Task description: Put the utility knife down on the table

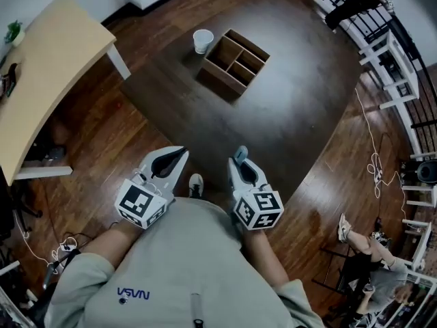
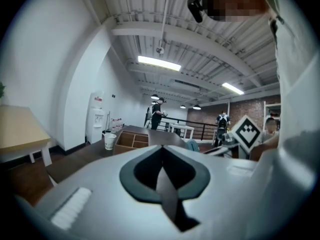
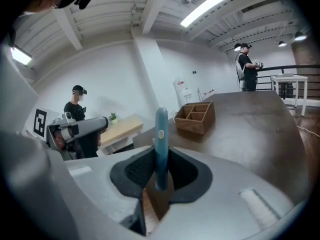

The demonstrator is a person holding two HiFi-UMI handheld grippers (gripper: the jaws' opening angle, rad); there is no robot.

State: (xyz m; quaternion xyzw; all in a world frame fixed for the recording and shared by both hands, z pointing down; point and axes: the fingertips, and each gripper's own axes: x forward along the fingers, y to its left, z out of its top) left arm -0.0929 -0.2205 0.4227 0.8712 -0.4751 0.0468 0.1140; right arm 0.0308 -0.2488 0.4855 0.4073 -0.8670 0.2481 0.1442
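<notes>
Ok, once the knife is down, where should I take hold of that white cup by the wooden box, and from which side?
Probably across its round wall just below the rim, jaws level, coming from the head view's left. The white cup stands upright, mouth open, and the wooden box sits close on its right, crowding that side.

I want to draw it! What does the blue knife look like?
The utility knife is slim, blue-grey and plastic-looking, with a pale button on its edge. Pinched between the right gripper's dark pads, it points forward, its rounded end poking out beyond them. No blade shows. It is in the air, not on the dark table; only the pads touch it.
</notes>
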